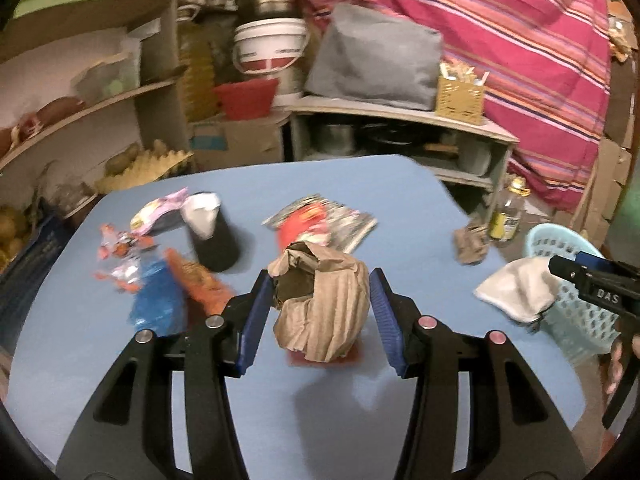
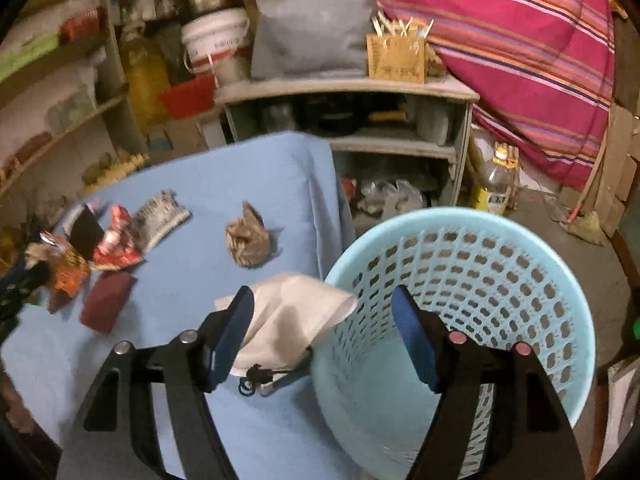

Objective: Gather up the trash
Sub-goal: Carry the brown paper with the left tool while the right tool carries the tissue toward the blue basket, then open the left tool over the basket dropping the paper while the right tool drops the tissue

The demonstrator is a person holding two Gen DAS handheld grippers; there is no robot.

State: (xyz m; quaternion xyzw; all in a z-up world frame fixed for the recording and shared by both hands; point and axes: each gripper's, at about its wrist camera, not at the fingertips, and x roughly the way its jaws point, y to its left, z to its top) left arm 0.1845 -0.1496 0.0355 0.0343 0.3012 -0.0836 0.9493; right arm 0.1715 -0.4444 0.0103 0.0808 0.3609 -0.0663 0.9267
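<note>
Black right hand-held gripper (image 1: 576, 276) reads "DAS" (partly visible).

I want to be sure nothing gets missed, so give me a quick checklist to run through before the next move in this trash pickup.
1. Basket upright, mouth clear: ok.
2. White cloth inside the basket: not ok, it is draped at the rim over the table edge.
3. Right gripper free: ok, jaws apart, pads not pressing the cloth.
4. Crumpled brown paper centred between the left gripper's jaws: ok.
5. Left jaws gripping the paper: cannot tell; the left pad is at it, a gap shows at the right.
6. Table cleared: not ok, wrappers and a small paper ball remain.
</note>
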